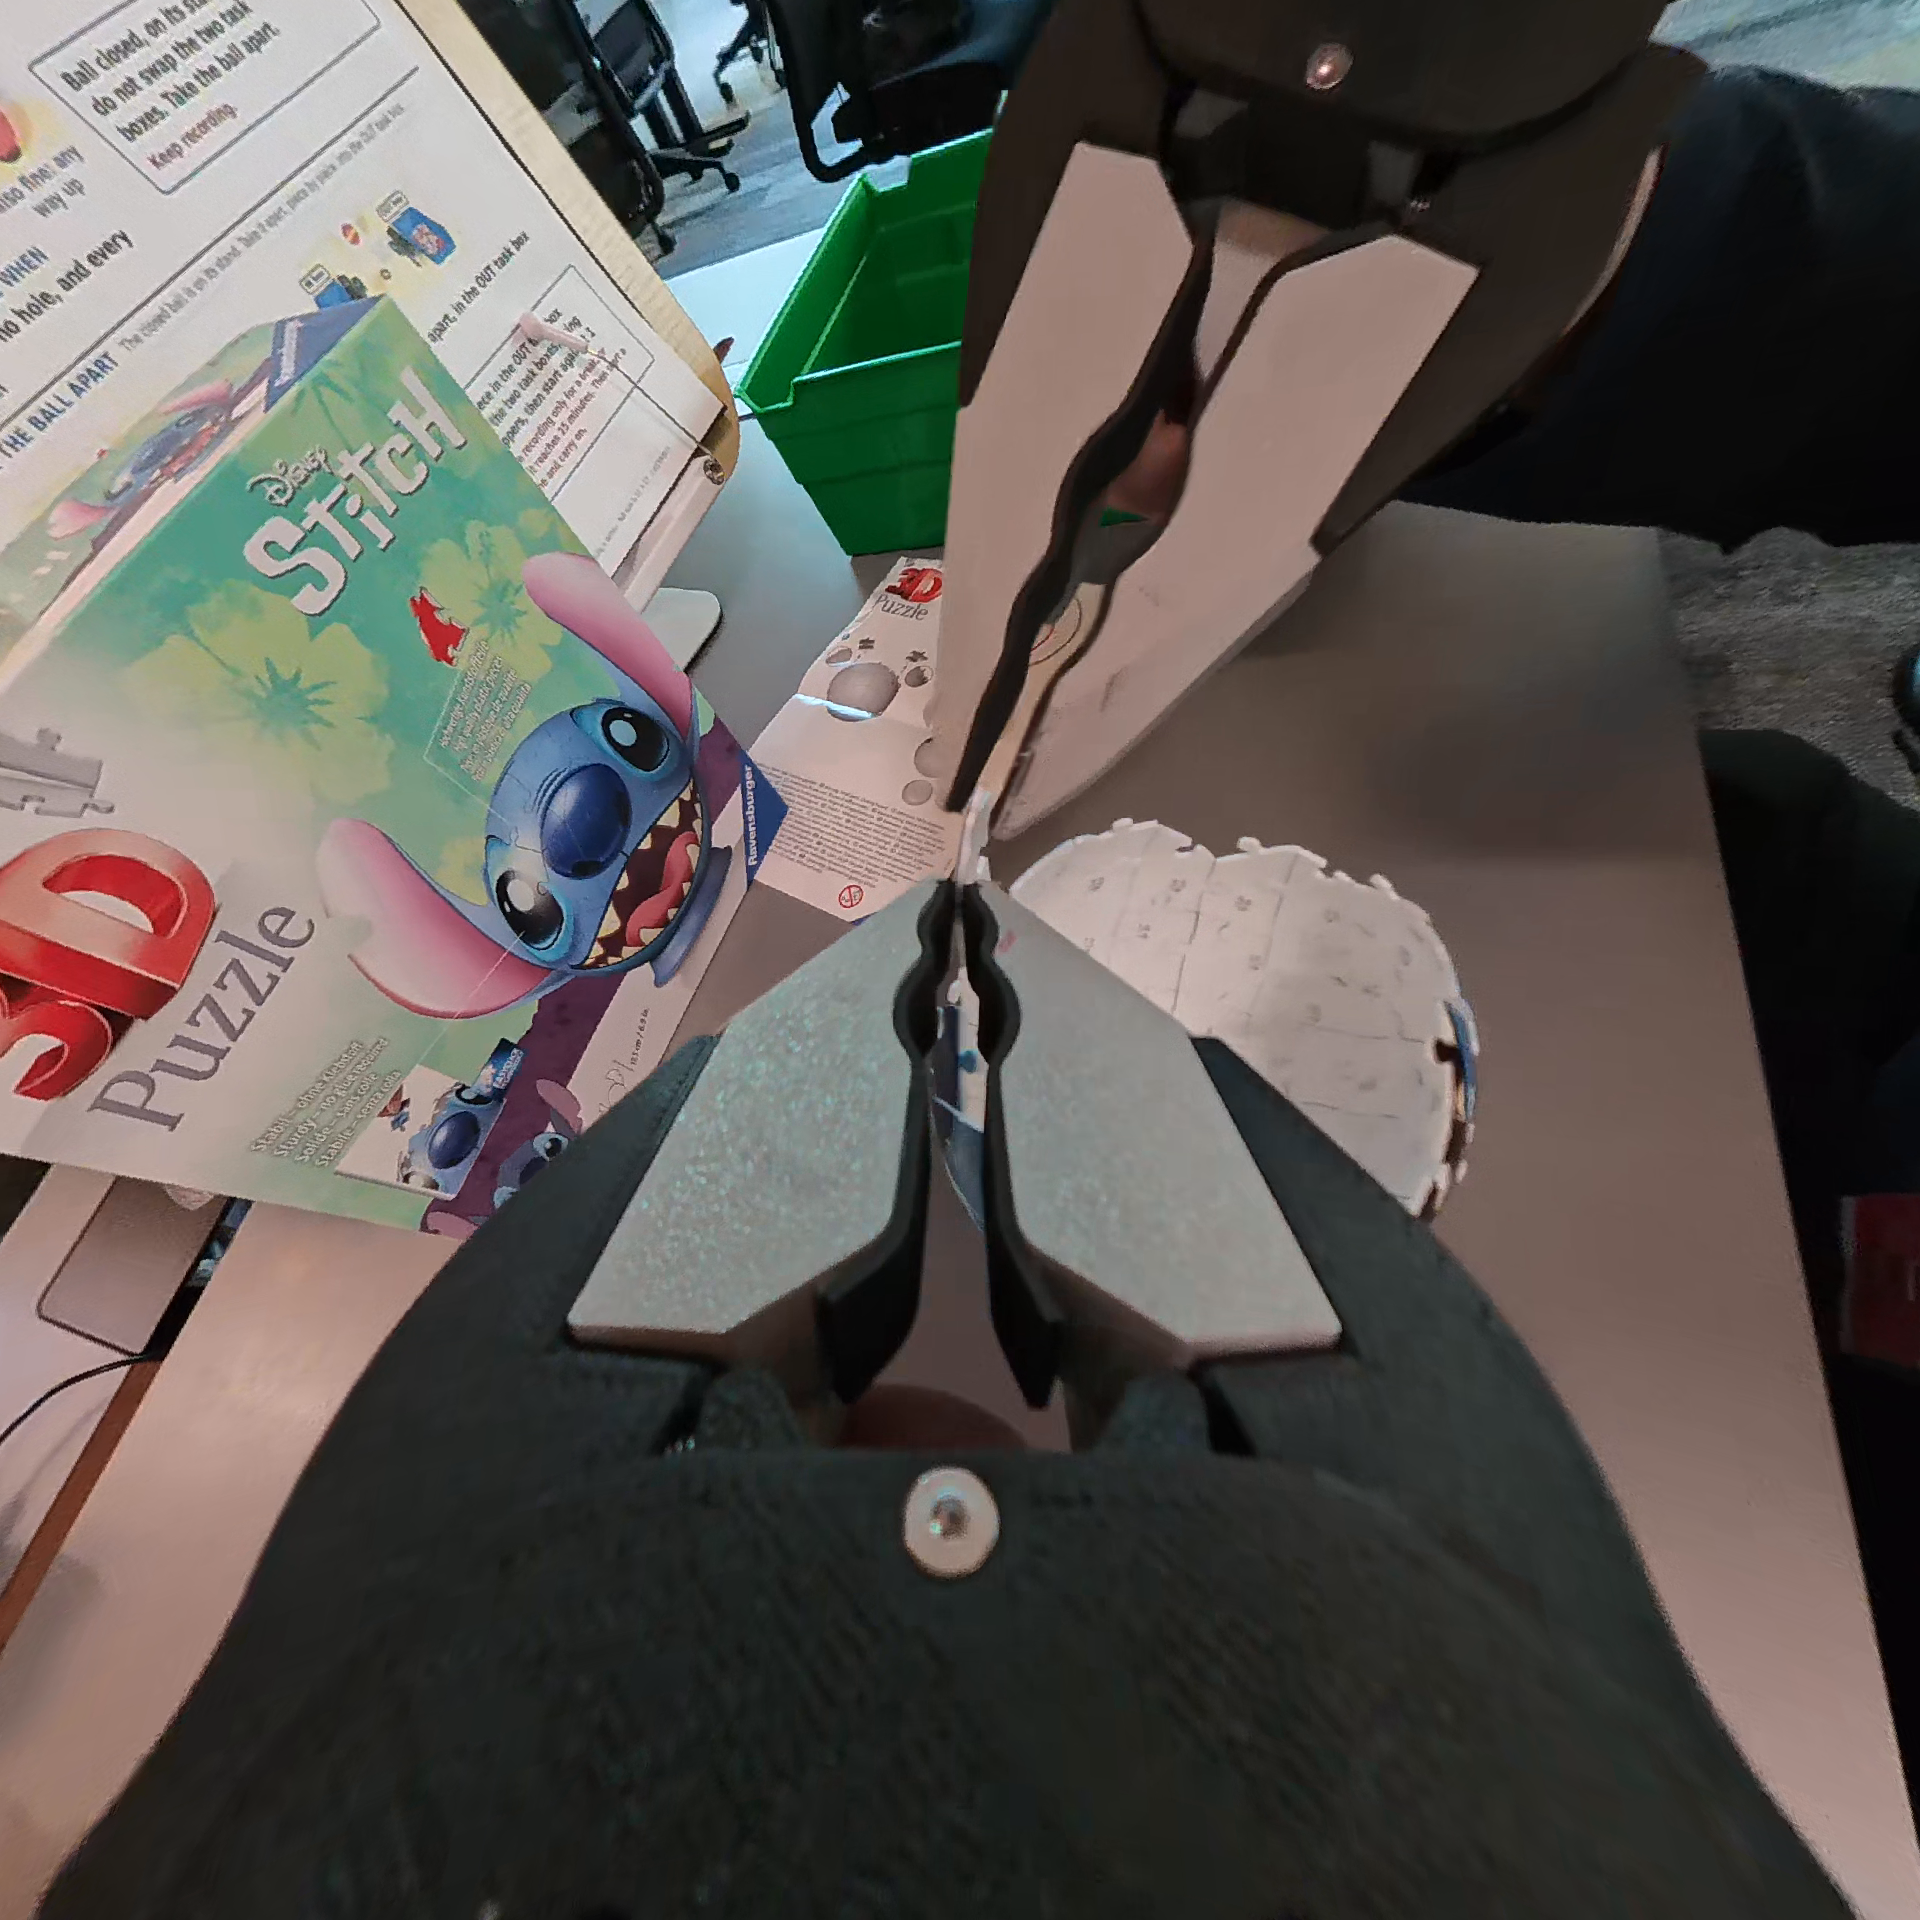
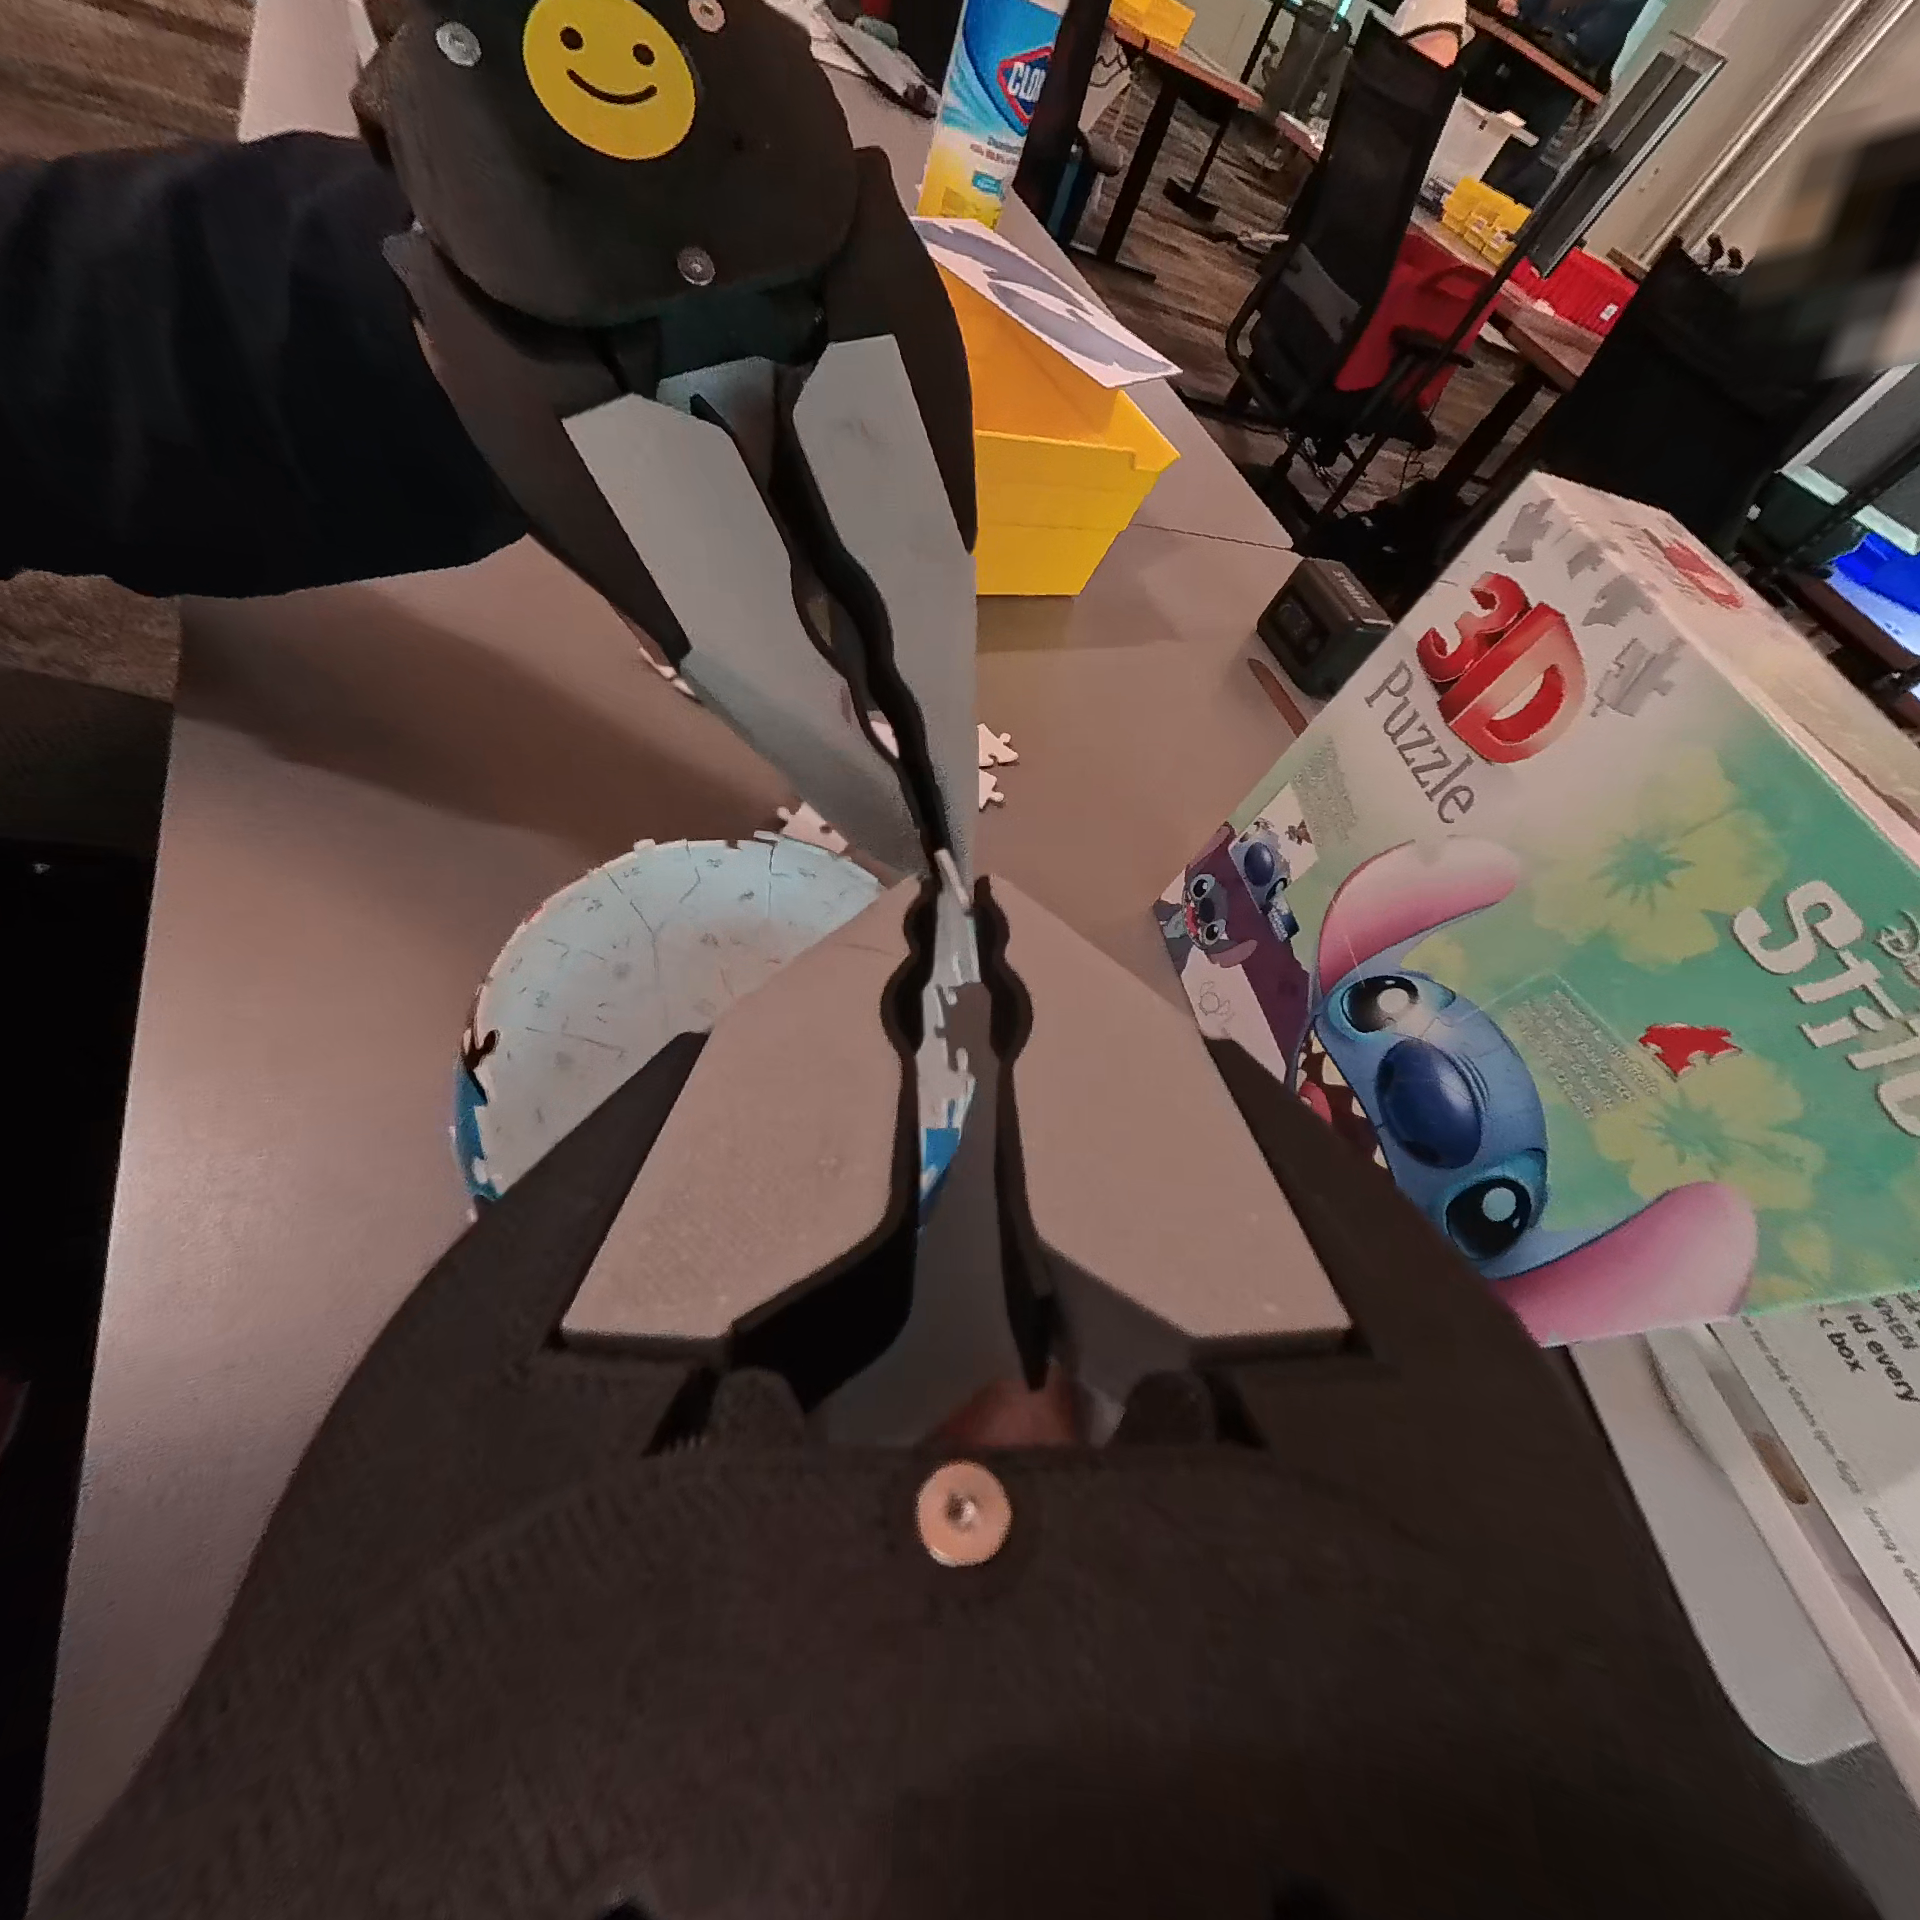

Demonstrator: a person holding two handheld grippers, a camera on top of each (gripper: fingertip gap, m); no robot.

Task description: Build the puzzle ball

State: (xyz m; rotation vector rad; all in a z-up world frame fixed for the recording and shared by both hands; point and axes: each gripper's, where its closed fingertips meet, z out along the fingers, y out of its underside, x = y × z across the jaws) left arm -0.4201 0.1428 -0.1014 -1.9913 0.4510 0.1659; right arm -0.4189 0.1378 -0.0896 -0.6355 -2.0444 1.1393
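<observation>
Above bench (image 1: 1558, 727), left tongs (image 1: 958, 904) and right tongs (image 2: 951, 894) tip to tip, both pinching small puzzle piece (image 1: 974, 831); half-built ball (image 1: 1247, 997) just beyond, below tips

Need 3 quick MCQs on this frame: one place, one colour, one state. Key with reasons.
1. Where does the half-built ball sit?
A. on the floor
B. on the table, near the claw tips
C. on a shelf

2. What colour is the bin beyond the left claw in the right wrist view?
A. purple
B. white
C. yellow

3. What state is the left claw in?
A. shut on a puzzle piece
B. wide open
C. lying on the table

Key: 1 B, the shell rests open side up on the grey tabletop; 2 C, the bin's walls are plain yellow; 3 A, its fingers pinch a blue-and-white piece.
</observation>
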